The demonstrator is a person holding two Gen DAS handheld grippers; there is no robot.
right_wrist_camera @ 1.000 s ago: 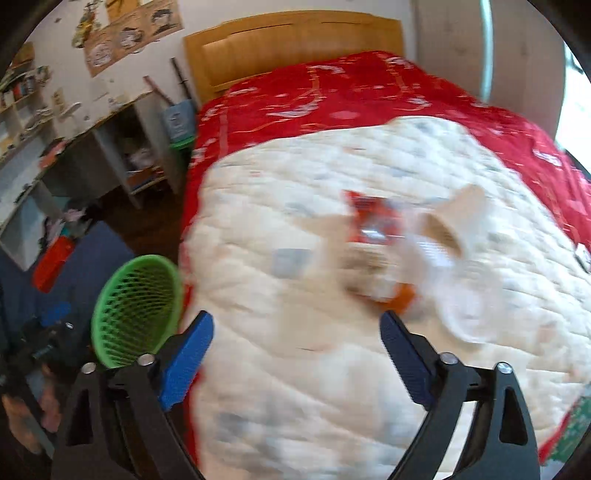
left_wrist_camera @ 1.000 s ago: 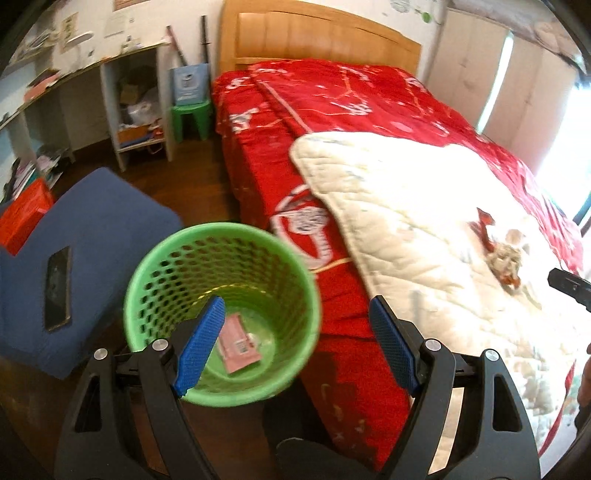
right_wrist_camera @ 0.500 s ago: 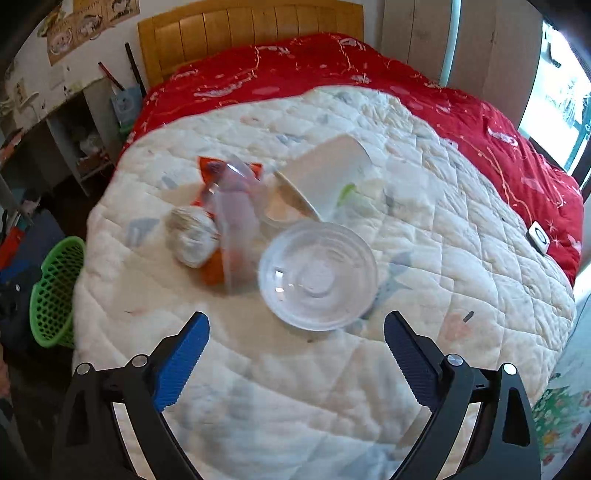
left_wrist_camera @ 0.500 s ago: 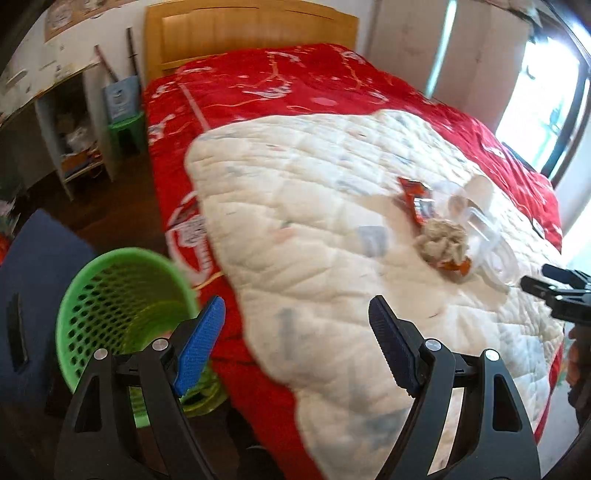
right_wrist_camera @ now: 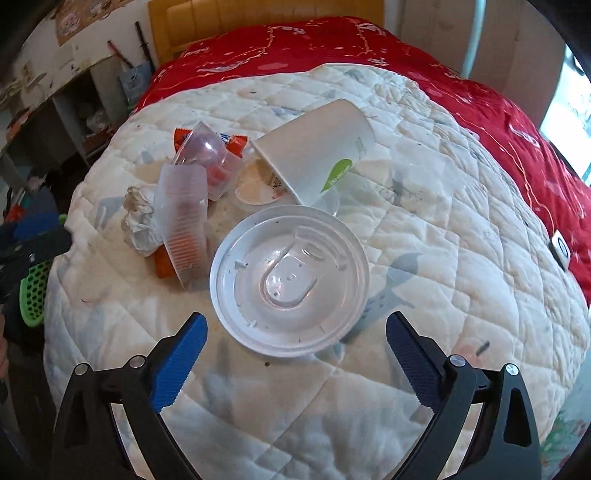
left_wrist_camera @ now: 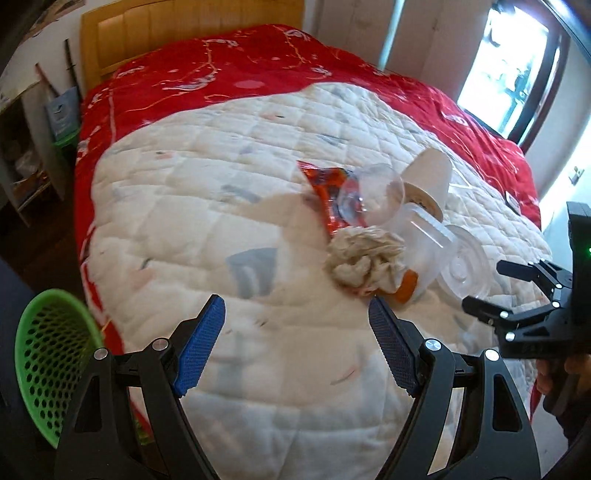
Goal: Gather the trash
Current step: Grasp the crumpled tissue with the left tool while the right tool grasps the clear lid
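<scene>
Fingers [right_wrist_camera: 410, 354] on the right gripper [right_wrist_camera: 295, 350] are spread wide and holding nothing, same for the left gripper [left_wrist_camera: 295, 339]. Looks like barely started: clear lid [right_wrist_camera: 290, 280], paper cup [right_wrist_camera: 317, 147], ribbed plastic cup [right_wrist_camera: 183, 221], crumpled tissue [left_wrist_camera: 364, 258] and orange wrapper [left_wrist_camera: 325, 184] all sit piled on the bed quilt [right_wrist_camera: 461, 258]. Green trash basket [left_wrist_camera: 48, 362] is down off the bed's left edge, well apart.

Bed [left_wrist_camera: 258, 85] with wooden headboard [left_wrist_camera: 184, 33], red cover under white quilt [left_wrist_camera: 207, 192], bright window [left_wrist_camera: 513, 74] right, shelves [right_wrist_camera: 81, 107] left.
</scene>
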